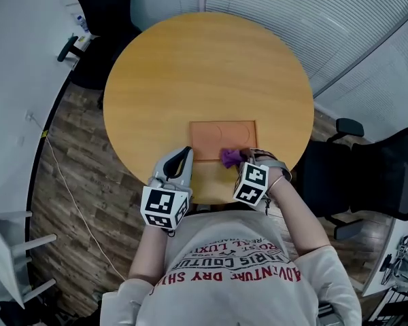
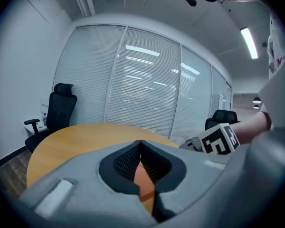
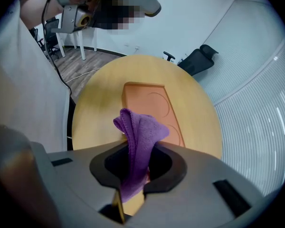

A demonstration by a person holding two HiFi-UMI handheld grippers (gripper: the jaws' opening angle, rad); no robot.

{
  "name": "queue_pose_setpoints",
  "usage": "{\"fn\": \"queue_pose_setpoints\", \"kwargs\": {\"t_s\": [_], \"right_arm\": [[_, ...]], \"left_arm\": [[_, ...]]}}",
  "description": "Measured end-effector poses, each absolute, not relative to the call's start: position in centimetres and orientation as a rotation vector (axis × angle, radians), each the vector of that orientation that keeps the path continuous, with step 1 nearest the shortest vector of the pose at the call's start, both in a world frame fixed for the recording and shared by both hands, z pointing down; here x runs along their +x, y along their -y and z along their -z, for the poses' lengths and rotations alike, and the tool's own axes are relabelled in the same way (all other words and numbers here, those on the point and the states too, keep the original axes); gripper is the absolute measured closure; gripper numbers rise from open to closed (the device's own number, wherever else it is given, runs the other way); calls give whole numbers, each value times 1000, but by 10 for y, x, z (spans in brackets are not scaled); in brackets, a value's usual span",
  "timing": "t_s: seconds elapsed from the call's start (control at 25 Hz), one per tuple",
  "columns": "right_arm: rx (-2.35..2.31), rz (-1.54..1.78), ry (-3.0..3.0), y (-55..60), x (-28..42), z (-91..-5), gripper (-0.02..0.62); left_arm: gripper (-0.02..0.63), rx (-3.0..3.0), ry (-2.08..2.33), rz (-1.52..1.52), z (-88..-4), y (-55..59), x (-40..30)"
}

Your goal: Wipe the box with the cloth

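Note:
A flat orange box (image 1: 217, 136) lies on the round wooden table (image 1: 204, 66), near its front edge. My right gripper (image 1: 243, 157) is shut on a purple cloth (image 1: 230, 157) at the box's near right corner. In the right gripper view the cloth (image 3: 140, 132) stands up out of the jaws of that gripper (image 3: 140, 148), with the box (image 3: 147, 103) just beyond. My left gripper (image 1: 185, 153) is at the box's near left corner. Its jaws (image 2: 140, 144) meet at the tips, and a strip of the orange box (image 2: 143, 177) shows in the slit behind them.
A black office chair (image 1: 102, 12) stands at the table's far left and another (image 1: 374, 175) at its right. A white stand (image 1: 7, 250) and a cable (image 1: 75, 195) are on the wooden floor at left. Blinds cover the glass walls behind.

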State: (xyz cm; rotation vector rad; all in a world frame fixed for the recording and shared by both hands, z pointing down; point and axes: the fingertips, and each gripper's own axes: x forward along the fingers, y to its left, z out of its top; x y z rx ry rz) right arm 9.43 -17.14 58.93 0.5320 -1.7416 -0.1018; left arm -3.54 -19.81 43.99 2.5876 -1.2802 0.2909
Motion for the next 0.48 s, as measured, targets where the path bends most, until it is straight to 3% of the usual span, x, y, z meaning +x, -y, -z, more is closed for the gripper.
{"fn": "queue_pose_setpoints", "kwargs": {"t_s": [0.48], "right_arm": [[608,290,1675,261,152,-575,518]], "left_arm": [[597,2473,1445,-256,-443,225,-12]]}}
